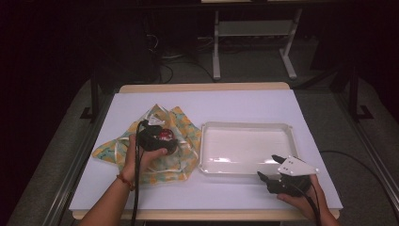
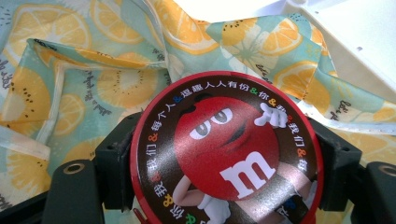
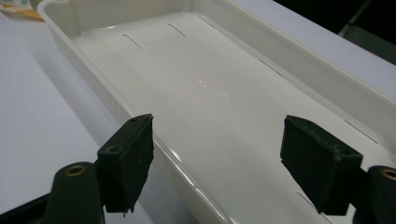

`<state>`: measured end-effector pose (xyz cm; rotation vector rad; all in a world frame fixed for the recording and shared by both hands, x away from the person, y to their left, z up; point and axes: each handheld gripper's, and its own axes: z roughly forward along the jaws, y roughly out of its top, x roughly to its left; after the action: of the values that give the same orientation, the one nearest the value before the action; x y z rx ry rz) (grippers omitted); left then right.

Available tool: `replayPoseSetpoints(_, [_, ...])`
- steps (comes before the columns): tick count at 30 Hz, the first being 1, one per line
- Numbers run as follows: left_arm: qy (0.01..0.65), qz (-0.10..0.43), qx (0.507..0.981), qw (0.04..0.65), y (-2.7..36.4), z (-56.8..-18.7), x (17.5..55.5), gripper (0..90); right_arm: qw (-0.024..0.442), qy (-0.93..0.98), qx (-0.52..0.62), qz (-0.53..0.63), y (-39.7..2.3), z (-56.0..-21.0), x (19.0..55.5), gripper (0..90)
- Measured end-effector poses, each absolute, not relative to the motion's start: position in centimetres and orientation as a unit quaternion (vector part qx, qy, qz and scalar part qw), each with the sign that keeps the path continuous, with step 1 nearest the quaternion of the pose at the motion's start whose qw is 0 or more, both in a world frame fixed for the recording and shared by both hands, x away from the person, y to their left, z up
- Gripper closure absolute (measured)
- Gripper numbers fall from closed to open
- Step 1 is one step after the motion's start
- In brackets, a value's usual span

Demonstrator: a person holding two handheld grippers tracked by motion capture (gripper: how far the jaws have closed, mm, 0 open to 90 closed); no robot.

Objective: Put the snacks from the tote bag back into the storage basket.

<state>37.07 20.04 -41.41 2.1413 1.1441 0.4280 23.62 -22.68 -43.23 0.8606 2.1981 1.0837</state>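
A: Risks? One table [image 1: 141,197], one cloth [image 2: 70,84], one tray [image 3: 196,84], one tin [image 2: 226,149].

B: Cloth could drag along if it snags as the tin lifts. The left gripper [image 2: 226,154] clamps the round tin by its rim over the cloth; smooth metal may slip. The right gripper [image 3: 217,154], jaws wide and empty, straddles the tray's near rim.

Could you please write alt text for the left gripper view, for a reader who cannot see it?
A round red candy tin, its lid printed with a red cartoon character and a white "m", is clamped between the left gripper's two black jaws. Behind it lies a crumpled orange-slice-print cloth, with a white tray's corner at upper right.
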Motion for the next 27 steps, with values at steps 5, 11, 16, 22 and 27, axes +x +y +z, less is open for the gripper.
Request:
replayPoseSetpoints(5, [0.440, 0.165, 0.818, 0.332, 20.03, -41.42, 37.05, 25.2, 0.268, 0.816, 0.321, 0.401, -22.67, -43.26, 23.64, 25.0])
replayPoseSetpoints(11, [0.439, 0.166, 0.819, 0.331, 20.07, -41.40, 36.96, 25.2, 0.269, 0.815, 0.320, 0.401, -22.69, -43.23, 23.63, 25.0])
replayPoseSetpoints(16, [0.435, 0.166, 0.820, 0.332, 20.12, -41.42, 36.95, 25.3, 0.269, 0.814, 0.321, 0.402, -22.73, -43.17, 23.62, 25.0])
replayPoseSetpoints(22, [0.433, 0.166, 0.821, 0.332, 20.12, -41.41, 36.96, 25.3, 0.271, 0.813, 0.321, 0.403, -22.79, -43.13, 23.59, 24.9])
replayPoseSetpoints(27, [0.434, 0.167, 0.821, 0.331, 20.09, -41.39, 36.98, 25.4, 0.271, 0.813, 0.321, 0.403, -22.80, -43.10, 23.58, 25.0])
